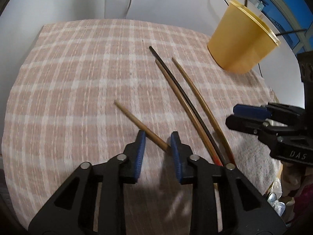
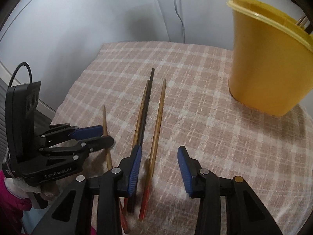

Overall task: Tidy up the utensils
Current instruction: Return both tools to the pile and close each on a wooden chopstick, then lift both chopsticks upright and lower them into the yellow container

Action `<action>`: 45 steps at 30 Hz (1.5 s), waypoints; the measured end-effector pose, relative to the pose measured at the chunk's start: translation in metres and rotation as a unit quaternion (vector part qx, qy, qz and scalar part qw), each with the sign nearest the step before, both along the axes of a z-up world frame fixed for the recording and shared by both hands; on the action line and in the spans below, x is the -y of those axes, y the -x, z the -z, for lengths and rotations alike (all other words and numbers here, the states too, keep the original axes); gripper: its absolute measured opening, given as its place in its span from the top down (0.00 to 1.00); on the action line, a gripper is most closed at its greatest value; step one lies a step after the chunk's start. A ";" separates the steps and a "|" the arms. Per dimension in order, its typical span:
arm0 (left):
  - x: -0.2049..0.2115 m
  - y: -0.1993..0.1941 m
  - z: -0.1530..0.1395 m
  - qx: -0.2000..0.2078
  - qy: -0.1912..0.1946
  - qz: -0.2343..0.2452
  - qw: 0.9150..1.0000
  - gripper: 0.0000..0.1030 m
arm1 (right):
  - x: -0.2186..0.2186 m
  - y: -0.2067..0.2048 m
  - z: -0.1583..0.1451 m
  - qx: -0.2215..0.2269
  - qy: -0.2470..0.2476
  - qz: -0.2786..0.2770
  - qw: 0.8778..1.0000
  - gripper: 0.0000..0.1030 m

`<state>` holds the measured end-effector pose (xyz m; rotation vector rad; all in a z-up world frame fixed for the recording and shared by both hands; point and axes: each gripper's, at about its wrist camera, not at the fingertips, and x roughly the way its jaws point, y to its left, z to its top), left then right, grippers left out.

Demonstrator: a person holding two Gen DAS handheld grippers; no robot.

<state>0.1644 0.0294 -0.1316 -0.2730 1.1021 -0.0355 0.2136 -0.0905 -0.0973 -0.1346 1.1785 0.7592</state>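
Several chopsticks lie on a pink plaid cloth. A tan chopstick passes between the open jaws of my left gripper, which hovers low over it; the same gripper shows in the right wrist view. A black chopstick lies against a brown one, and another brown chopstick lies beside them. My right gripper is open and straddles that brown, red-ended chopstick. A yellow cup with several chopsticks in it stands at the far right.
The cloth covers a white round table. A grey cable runs along the table behind the cloth. Clutter and a blue-framed window lie beyond the cup.
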 end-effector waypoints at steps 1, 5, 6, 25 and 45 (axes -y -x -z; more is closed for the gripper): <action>-0.002 -0.005 0.001 -0.001 0.005 -0.004 1.000 0.80 | -0.002 -0.001 0.001 -0.002 0.002 0.001 1.000 0.63; -0.005 -0.017 0.002 -0.014 0.018 -0.017 1.000 0.81 | -0.010 -0.009 0.008 -0.013 0.011 0.001 1.000 0.65; -0.005 -0.017 0.002 -0.019 0.019 -0.023 0.999 0.81 | -0.012 -0.011 0.009 -0.016 0.012 0.001 1.000 0.65; 0.037 -0.062 0.003 -0.022 -0.115 0.090 0.989 0.87 | -0.021 -0.030 0.019 -0.039 0.040 0.003 0.998 0.83; -0.035 -0.041 -0.016 0.008 0.055 0.027 0.998 0.97 | -0.024 -0.040 0.008 -0.020 0.025 0.026 0.999 0.96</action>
